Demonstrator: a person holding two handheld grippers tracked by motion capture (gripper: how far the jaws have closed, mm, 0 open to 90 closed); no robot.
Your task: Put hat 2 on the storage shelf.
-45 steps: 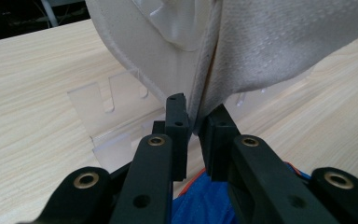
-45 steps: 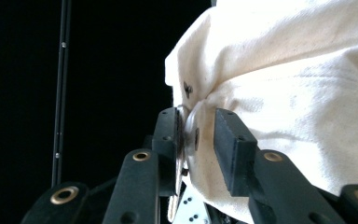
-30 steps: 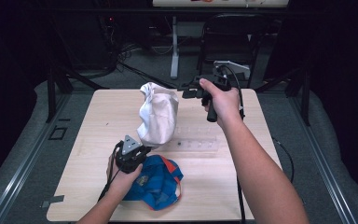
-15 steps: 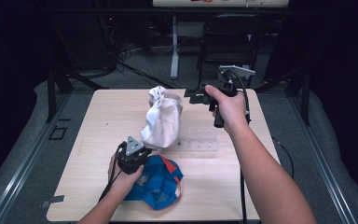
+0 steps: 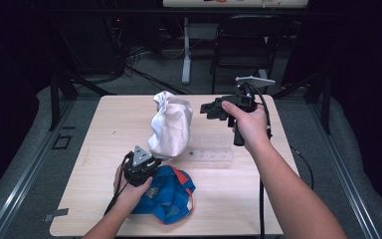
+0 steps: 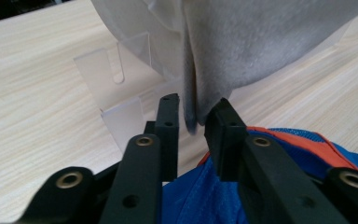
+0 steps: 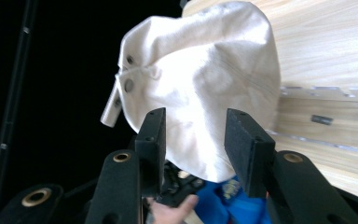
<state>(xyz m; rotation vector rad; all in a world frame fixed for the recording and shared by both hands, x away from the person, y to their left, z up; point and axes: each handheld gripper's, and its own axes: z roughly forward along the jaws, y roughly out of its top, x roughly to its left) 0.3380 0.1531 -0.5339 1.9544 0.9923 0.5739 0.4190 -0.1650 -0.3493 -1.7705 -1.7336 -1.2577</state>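
Now the right tongs (image 5: pixel 210 108) have let go of the white cap (image 5: pixel 170 130) and drawn back toward three o'clock with jaws apart, while the left tongs (image 6: pixel 196 117) apparently pinch its lower edge, propping it mid-table above the blue cap (image 5: pixel 166 195).

Table (image 5: pixel 104 149): pale wood grain, light beige. White cap (image 5: pixel 170 124): off-white cream fabric, plain, greyish in shadow in the left gripper view. Blue cap (image 5: pixel 171 196): bright blue with orange-red trim along its edge. Clear plastic stand (image 5: pixel 209 153): transparent, colourless. Left gripper (image 6: pixel 196 119) and right gripper (image 7: pixel 196 140): black jaws with brass-coloured rivets. Grey three-cornered plate on the left gripper. Surroundings dark, nearly black; floor grey.
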